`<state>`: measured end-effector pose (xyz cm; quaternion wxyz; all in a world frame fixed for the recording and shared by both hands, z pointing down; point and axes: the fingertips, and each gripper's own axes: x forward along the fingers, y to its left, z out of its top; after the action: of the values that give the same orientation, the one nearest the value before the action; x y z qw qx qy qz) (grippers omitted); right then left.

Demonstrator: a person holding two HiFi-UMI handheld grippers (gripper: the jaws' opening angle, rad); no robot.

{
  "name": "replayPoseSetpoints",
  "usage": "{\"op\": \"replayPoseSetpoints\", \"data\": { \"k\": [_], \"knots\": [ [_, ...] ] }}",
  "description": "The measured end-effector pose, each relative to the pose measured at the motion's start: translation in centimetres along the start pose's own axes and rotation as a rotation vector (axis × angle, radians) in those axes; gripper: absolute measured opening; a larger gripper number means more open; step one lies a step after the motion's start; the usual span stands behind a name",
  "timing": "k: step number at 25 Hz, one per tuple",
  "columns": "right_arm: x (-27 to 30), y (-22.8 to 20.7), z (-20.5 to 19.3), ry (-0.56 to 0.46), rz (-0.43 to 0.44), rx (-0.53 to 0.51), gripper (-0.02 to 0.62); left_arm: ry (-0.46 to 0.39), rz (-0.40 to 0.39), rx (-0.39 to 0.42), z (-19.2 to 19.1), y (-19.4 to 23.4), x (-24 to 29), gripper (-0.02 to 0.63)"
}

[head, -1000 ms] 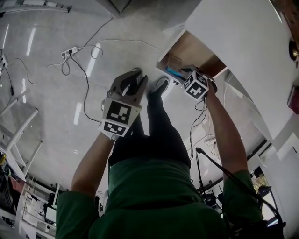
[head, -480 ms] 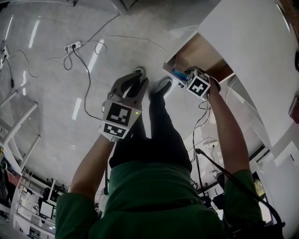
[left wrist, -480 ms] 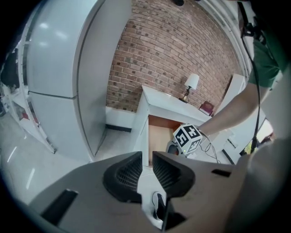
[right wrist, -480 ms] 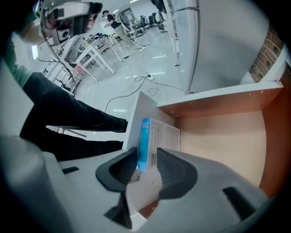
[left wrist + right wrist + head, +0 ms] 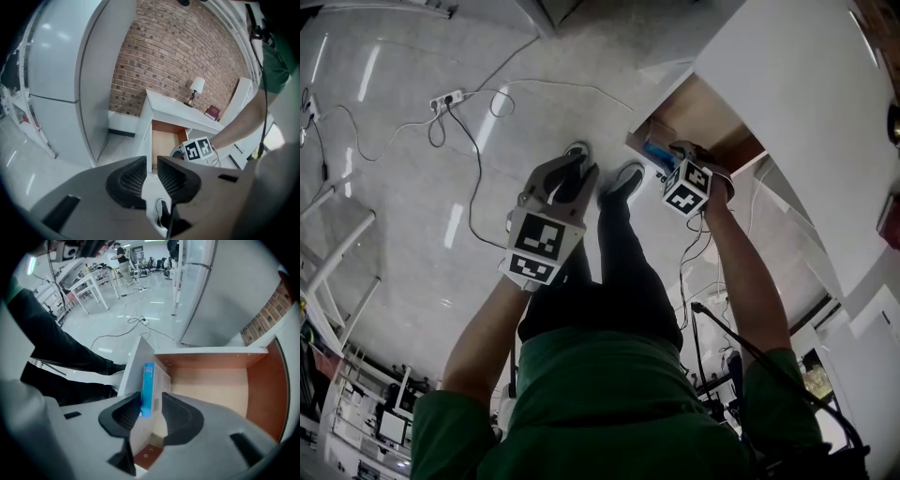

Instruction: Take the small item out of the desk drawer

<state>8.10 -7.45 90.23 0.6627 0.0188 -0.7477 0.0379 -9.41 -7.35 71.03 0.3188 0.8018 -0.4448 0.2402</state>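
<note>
The right gripper (image 5: pixel 151 400) jaws have just opened wider around the blue box (image 5: pixel 148 383) in the drawer (image 5: pixel 260 394), ready to clamp. The left gripper (image 5: pixel 152 162) jaws stand barely apart, empty.

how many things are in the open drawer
1: a blue-edged box standing on edge against the front panel of the drawer. The near corner is hidden, so more could be there.

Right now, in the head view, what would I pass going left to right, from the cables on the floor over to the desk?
From the left: power strip → left gripper → blue box, standing in the open drawer → white desk top.
</note>
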Motion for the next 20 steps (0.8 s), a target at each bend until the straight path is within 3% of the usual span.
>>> {"op": "replayPoseSetpoints", "data": {
  "k": [7, 15, 20],
  "knots": [
    [-0.4, -1.9, -0.8, 0.004, -0.201, 0.040, 0.106, 0.002, -0.010, 0.015, 0.5, -0.3, 0.1, 0.061],
    [-1.9, -3.7, -0.2, -0.048, -0.230, 0.084, 0.083, 0.003, -0.017, 0.018, 0.7, -1.0, 0.2, 0.061],
    [-3.9, -3.8, -0.2, -0.109, -0.203, 0.261, 0.081, -0.013, -0.023, 0.035, 1.9, -1.5, -0.2, 0.061]
  ]
}}
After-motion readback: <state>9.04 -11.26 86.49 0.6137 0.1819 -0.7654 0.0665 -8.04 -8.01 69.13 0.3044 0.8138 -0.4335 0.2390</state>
